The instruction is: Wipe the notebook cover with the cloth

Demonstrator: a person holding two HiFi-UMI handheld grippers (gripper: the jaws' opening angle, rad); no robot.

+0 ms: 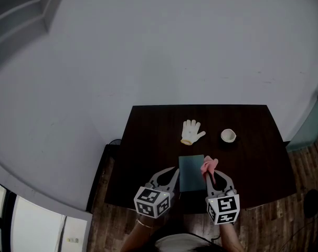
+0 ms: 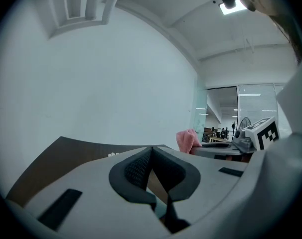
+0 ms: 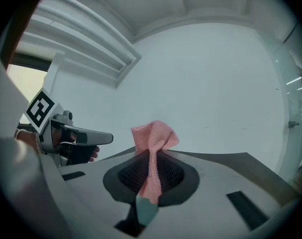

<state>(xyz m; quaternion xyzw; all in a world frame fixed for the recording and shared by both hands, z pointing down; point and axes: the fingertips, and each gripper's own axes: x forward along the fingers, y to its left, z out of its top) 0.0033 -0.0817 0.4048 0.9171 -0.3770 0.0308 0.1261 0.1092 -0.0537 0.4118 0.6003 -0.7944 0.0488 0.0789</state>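
Notebook (image 1: 191, 172) long axis near-far, seemingly flat; right hand-held gripper (image 3: 149, 156) pinches cloth (image 3: 154, 133) upright.

Grey left tongs (image 1: 175, 170) and right tongs (image 1: 211, 174), black mesh pads (image 2: 136, 169); black-and-white marker cubes (image 1: 152, 202); perhaps a wrist bangle (image 1: 143, 223).

A dark table (image 1: 148, 140) is seen from above. A green-blue notebook (image 1: 191, 172) is laid flat near its front edge. A pink cloth (image 1: 209, 165) is held at the tip of the right gripper (image 1: 209, 175) — right over the notebook's far right corner. The left gripper (image 1: 173, 172) is seen just beside the notebook's left edge. Farther back, a white glove (image 1: 191, 132) and a small white cup (image 1: 228, 135) are set apart from each other.
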